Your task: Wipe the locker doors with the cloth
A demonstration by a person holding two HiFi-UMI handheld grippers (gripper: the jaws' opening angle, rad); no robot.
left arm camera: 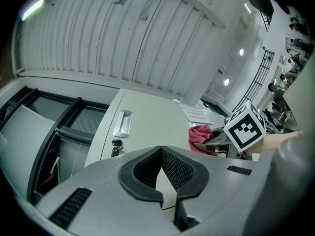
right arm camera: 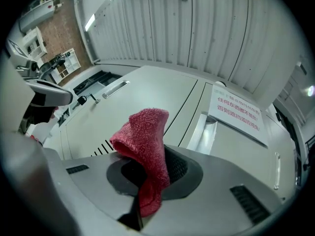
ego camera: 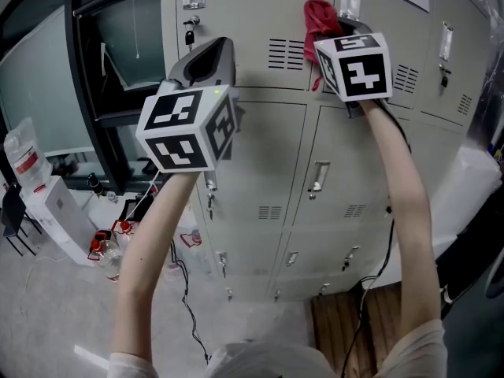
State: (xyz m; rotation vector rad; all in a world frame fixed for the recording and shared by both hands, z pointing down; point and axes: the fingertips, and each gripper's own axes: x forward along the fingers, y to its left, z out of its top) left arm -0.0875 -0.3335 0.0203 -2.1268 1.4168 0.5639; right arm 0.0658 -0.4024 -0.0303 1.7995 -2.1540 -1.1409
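A red cloth (ego camera: 317,16) is bunched against an upper door of the grey lockers (ego camera: 260,156), next to a louvred vent. My right gripper (ego camera: 335,30) is shut on the cloth, which sticks out past its jaws in the right gripper view as a folded cloth (right arm camera: 145,136) over the pale door (right arm camera: 142,82). My left gripper (ego camera: 206,53) is raised in front of the door to the left, and its jaws meet with nothing between them. In the left gripper view the cloth (left arm camera: 199,134) and the right gripper's marker cube (left arm camera: 244,126) show to the right.
A paper notice (right arm camera: 235,113) is stuck on the door right of the cloth. A key hangs in a lock (ego camera: 189,36) at the upper left. A dark-framed glass partition (ego camera: 87,93) stands left of the lockers, with bottles and boxes (ego camera: 110,246) and cables below.
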